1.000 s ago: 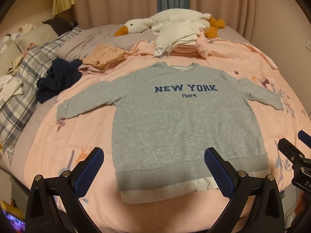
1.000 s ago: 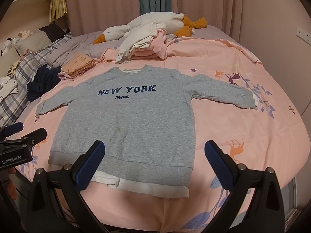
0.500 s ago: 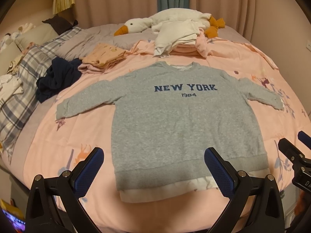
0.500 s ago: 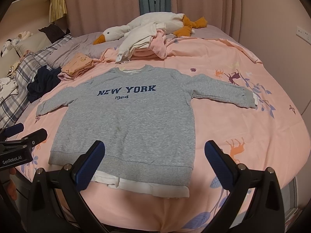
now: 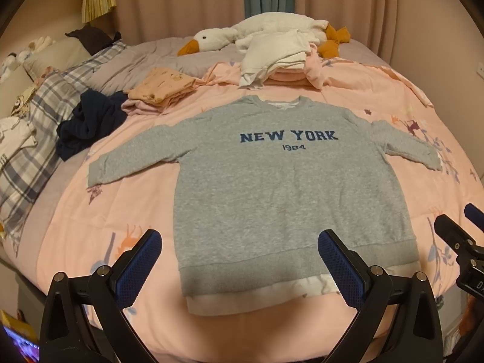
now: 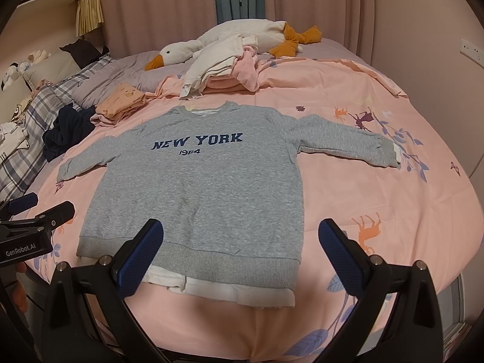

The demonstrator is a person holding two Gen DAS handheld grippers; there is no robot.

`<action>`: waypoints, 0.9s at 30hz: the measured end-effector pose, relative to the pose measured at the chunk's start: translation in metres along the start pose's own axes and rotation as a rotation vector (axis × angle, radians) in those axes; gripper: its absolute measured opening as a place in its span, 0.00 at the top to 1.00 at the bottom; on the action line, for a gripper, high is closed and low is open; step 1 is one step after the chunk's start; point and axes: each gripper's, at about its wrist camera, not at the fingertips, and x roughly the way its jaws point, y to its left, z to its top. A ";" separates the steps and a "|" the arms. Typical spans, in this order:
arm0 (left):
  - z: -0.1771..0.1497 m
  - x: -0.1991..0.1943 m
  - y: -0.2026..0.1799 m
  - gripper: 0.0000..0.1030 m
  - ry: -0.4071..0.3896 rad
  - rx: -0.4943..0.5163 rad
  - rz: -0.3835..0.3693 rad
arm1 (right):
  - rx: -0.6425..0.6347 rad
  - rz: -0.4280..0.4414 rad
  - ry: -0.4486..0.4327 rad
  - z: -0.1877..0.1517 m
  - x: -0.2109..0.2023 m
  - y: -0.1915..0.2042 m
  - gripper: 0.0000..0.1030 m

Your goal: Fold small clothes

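Observation:
A grey sweatshirt point(image 5: 281, 187) point(image 6: 205, 187) with "NEW YORK 1984" in blue lies flat and face up on the pink bedspread point(image 5: 127, 211), both sleeves spread out, a white layer showing under its hem. My left gripper point(image 5: 239, 260) hovers open above the hem, nothing between its blue pads. My right gripper point(image 6: 240, 254) is open too, above the hem's right part. Each view shows the other gripper at its side edge: the right one point(image 5: 462, 242), the left one point(image 6: 33, 220).
Behind the sweatshirt lie a cream and pink clothes pile point(image 5: 278, 57), a stack of folded peach garments point(image 5: 160, 86), a dark navy garment point(image 5: 87, 121) and a plush goose point(image 5: 211, 37). Plaid pillows point(image 5: 33, 133) line the left side. Curtains and a wall close the back.

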 end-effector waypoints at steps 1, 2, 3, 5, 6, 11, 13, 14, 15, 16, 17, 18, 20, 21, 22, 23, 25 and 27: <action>0.000 0.000 0.000 0.01 0.000 0.001 0.001 | 0.000 0.000 0.000 0.000 0.000 0.000 0.00; 0.000 0.000 0.000 0.01 -0.001 0.005 0.006 | 0.001 0.001 0.001 0.000 0.000 0.000 0.00; 0.000 0.000 0.000 0.01 -0.001 0.006 0.007 | 0.000 0.001 0.000 0.000 0.000 0.000 0.00; -0.002 0.001 -0.002 0.01 -0.018 0.019 0.022 | 0.001 0.000 0.001 0.000 0.000 0.000 0.00; -0.002 0.002 -0.003 0.01 -0.017 0.024 0.027 | 0.003 0.001 0.002 -0.001 0.000 0.000 0.00; -0.003 0.008 -0.003 0.01 0.009 0.020 0.024 | 0.019 0.005 0.013 -0.003 0.003 -0.005 0.00; -0.003 0.012 -0.003 0.01 0.020 0.011 0.012 | 0.028 0.009 0.020 -0.004 0.006 -0.007 0.00; -0.003 0.013 -0.002 0.01 0.022 0.003 0.002 | 0.034 0.014 0.023 -0.005 0.007 -0.009 0.00; -0.002 0.014 -0.001 0.01 0.033 0.001 0.000 | 0.043 0.021 0.024 -0.006 0.008 -0.011 0.00; -0.002 0.016 0.001 0.01 0.033 -0.012 -0.015 | 0.054 0.032 0.022 -0.007 0.009 -0.014 0.00; -0.002 0.018 0.003 0.01 0.030 -0.029 -0.026 | 0.070 0.052 0.018 -0.007 0.010 -0.018 0.00; -0.002 0.020 0.004 0.01 0.026 -0.042 -0.032 | 0.095 0.077 0.015 -0.008 0.012 -0.023 0.00; -0.001 0.031 0.009 0.01 0.026 -0.083 -0.073 | 0.159 0.137 0.014 -0.010 0.019 -0.035 0.00; -0.001 0.036 0.010 0.01 0.041 -0.102 -0.105 | 0.199 0.172 0.018 -0.011 0.024 -0.043 0.00; -0.001 0.045 0.013 0.01 0.059 -0.129 -0.149 | 0.242 0.207 0.021 -0.013 0.030 -0.051 0.00; -0.002 0.051 0.015 0.01 0.072 -0.151 -0.182 | 0.292 0.232 0.028 -0.017 0.037 -0.061 0.00; -0.002 0.067 0.020 0.01 0.088 -0.184 -0.221 | 0.369 0.235 0.036 -0.022 0.049 -0.079 0.00; -0.003 0.078 0.024 0.01 0.121 -0.221 -0.253 | 0.436 0.214 0.032 -0.027 0.062 -0.099 0.00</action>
